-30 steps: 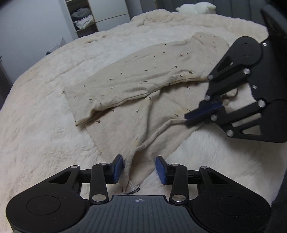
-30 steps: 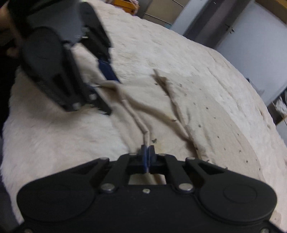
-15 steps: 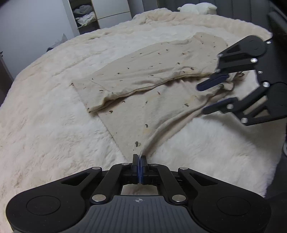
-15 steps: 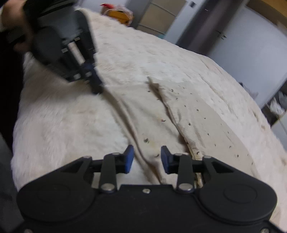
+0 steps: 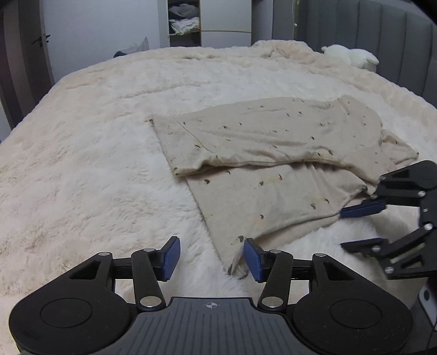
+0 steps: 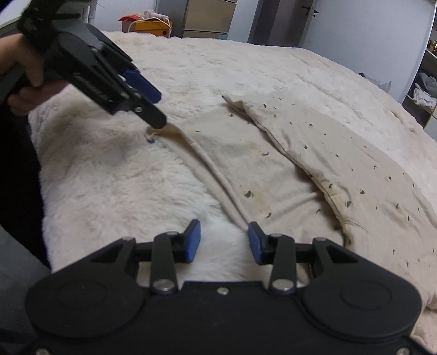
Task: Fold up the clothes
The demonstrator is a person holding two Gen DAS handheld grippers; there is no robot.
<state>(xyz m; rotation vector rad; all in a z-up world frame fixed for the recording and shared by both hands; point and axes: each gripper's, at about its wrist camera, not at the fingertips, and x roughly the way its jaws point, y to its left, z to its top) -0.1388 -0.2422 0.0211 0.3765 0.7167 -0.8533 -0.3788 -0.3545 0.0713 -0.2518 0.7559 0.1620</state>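
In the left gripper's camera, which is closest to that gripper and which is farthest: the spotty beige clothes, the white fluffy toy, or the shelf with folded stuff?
1. Spotty beige clothes: right by the left gripper.
2. White fluffy toy: far right, at the bed's end.
3. Shelf: beyond the bed, at the wall.

No readable text, labels, brands or numbers appear in either view.

The garment [image 5: 273, 163] runs under its own folded-over upper half, so the layer beneath is hidden. In the right wrist view its far end leaves the picture at the right edge. The left gripper [image 6: 147, 106] covers the cloth's corner there. The shelf [image 5: 184, 23] holds piles too small to identify.
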